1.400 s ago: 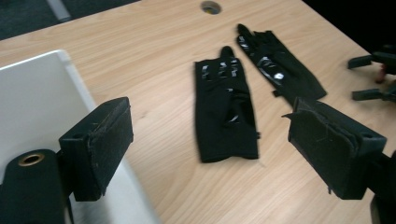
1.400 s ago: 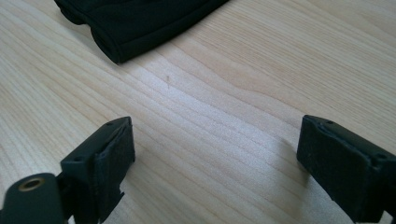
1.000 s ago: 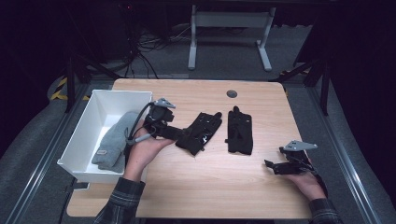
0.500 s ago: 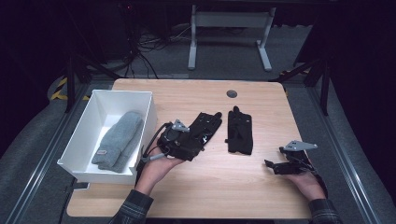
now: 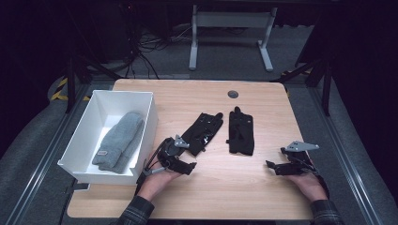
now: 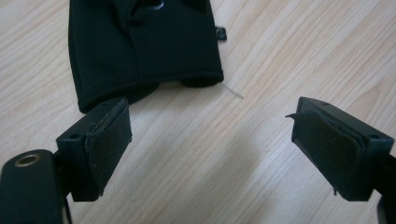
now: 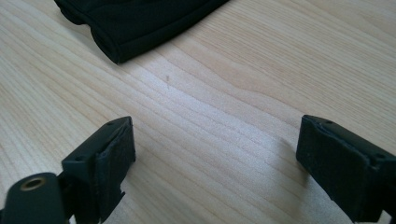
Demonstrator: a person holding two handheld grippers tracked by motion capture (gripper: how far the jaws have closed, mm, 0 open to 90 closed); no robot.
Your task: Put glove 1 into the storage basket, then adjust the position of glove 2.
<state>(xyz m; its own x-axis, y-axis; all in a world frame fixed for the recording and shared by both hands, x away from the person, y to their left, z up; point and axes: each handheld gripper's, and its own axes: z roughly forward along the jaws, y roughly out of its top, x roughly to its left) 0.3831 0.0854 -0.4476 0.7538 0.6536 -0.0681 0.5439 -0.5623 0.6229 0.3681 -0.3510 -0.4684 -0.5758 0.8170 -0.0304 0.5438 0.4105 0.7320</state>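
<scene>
While the right gripper (image 5: 278, 167) waits wide apart, the left gripper (image 5: 184, 166), jaws wide, sits just below the nearer black glove's (image 5: 202, 132) cuff.

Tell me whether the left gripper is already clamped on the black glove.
No: in the left gripper view the left gripper has its fingers apart, bare table between them, short of the black glove.

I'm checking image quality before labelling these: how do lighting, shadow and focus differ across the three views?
High view: the table is evenly lit against dark surroundings, and the black gloves lose detail. Left gripper view: bright wood, a soft shadow between the open jaws, and the glove cuff is slightly soft. Right gripper view: the grain is crisp nearby, and the glove edge is blurrier.
</scene>
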